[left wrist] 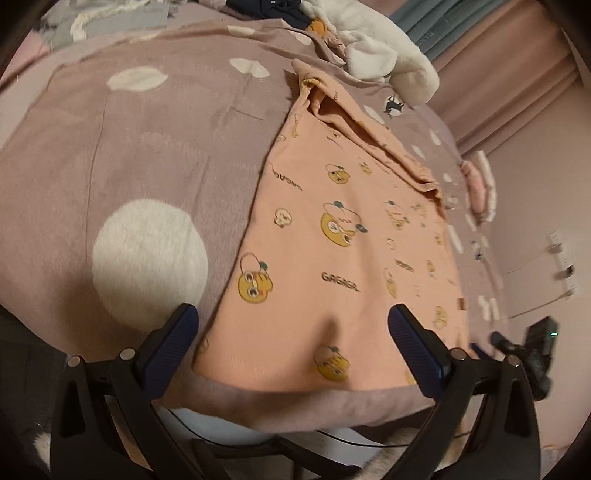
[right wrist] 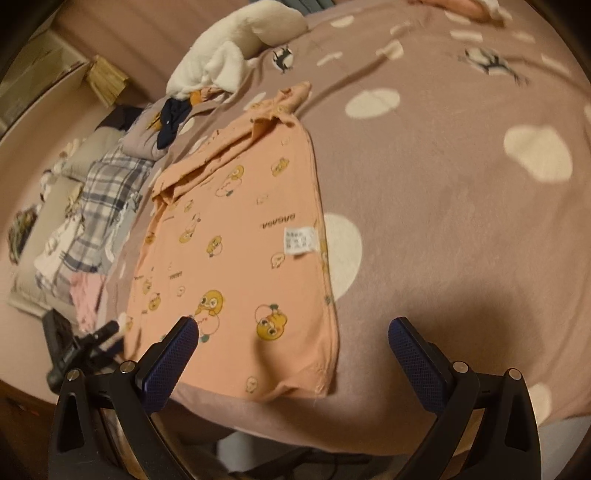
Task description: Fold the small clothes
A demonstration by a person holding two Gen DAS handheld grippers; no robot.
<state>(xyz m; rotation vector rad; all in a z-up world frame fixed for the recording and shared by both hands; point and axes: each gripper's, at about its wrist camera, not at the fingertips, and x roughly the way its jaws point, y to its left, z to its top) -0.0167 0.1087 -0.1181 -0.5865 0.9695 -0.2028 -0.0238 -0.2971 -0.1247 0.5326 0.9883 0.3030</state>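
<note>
**Both sets of fingers wide above the near hem of the peach shirt**

My left gripper (left wrist: 293,332) has its fingers spread wide and holds nothing. Its dark blue ribbed pads (left wrist: 168,347) frame the near hem of the peach cotton garment printed with yellow cartoon faces (left wrist: 332,236). I cannot tell whether the pads touch the cloth or hang just above it.

My right gripper (right wrist: 293,341) is just as wide and just as empty. Its left pad (right wrist: 170,363) sits over the garment's (right wrist: 236,258) near edge; the right pad is over bare blanket, beside the garment.

The garment lies flat on the bed, on a mauve fleece blanket with cream cloud shapes (left wrist: 147,155), close to the bed's near edge. It is already folded lengthwise into a long narrow panel — a white care label (right wrist: 300,240) shows on its right side in the right wrist view. Its far end is bunched, with a fold of fabric turned over on top.

Beyond it, at the far side of the bed, lies a white plush heap (left wrist: 380,48) with a dark navy cloth (left wrist: 273,9) beside it. In the right wrist view a plaid grey-and-white fabric (right wrist: 107,184) lies off to the left — past the blanket's edge.
</note>
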